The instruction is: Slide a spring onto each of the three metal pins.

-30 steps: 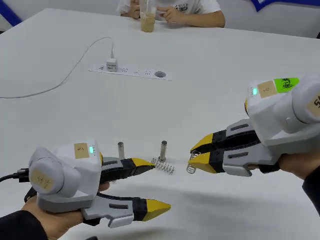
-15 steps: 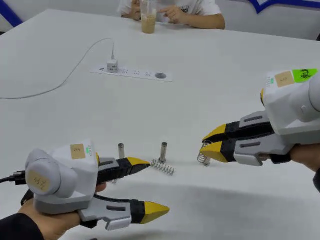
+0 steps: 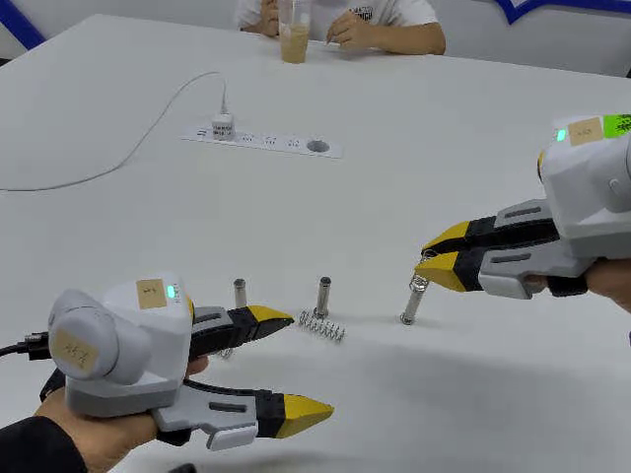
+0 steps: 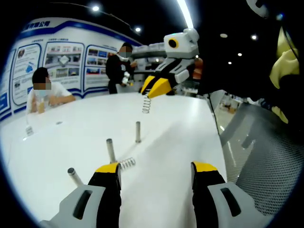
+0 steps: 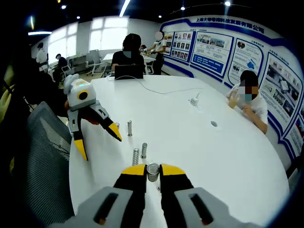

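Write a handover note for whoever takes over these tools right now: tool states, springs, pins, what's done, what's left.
Left tool: open, empty, low beside the left pin.
Right tool: shut on a spring, held just above the right pin, not on it.
A loose spring lies on the table by the middle pin.
Done: no pin carries a spring yet.
Left: all three pins.
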{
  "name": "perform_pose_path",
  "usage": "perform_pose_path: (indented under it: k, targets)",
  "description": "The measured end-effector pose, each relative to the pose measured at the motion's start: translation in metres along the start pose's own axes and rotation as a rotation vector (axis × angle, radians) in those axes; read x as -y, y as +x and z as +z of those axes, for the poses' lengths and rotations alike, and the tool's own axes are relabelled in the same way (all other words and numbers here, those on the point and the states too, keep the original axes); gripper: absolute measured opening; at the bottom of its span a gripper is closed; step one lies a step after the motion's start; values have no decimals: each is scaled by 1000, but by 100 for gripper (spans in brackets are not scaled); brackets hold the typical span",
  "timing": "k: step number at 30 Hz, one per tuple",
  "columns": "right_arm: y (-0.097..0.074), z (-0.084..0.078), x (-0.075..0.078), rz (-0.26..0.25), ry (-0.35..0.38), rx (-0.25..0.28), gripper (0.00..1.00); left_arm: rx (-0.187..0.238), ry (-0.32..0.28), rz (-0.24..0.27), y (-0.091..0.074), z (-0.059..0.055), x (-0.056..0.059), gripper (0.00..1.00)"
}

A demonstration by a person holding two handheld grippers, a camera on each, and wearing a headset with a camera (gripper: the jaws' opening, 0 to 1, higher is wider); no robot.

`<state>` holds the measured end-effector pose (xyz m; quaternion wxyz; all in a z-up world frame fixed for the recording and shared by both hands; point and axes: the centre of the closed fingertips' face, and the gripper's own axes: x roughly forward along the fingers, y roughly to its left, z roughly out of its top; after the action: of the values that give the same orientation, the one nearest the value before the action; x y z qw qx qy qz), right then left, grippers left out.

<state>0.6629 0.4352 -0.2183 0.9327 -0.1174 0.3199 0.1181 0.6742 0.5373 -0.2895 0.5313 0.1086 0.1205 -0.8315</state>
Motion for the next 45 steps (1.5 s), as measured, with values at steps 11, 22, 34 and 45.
perform_pose_path:
  k: [11,22,34,45]
  targets:
    - [6,-10,18,-39,41,-7,12,-2,-6,7,-1,-2,-1,61]
    - [15,-23,26,-46,90,-13,12,-3,-11,13,-1,-2,-3,61]
    - [22,-30,26,-38,104,-23,12,-6,-15,15,-2,-3,-4,61]
    - [31,-41,26,-34,116,-36,12,-8,-18,17,-3,-4,-4,61]
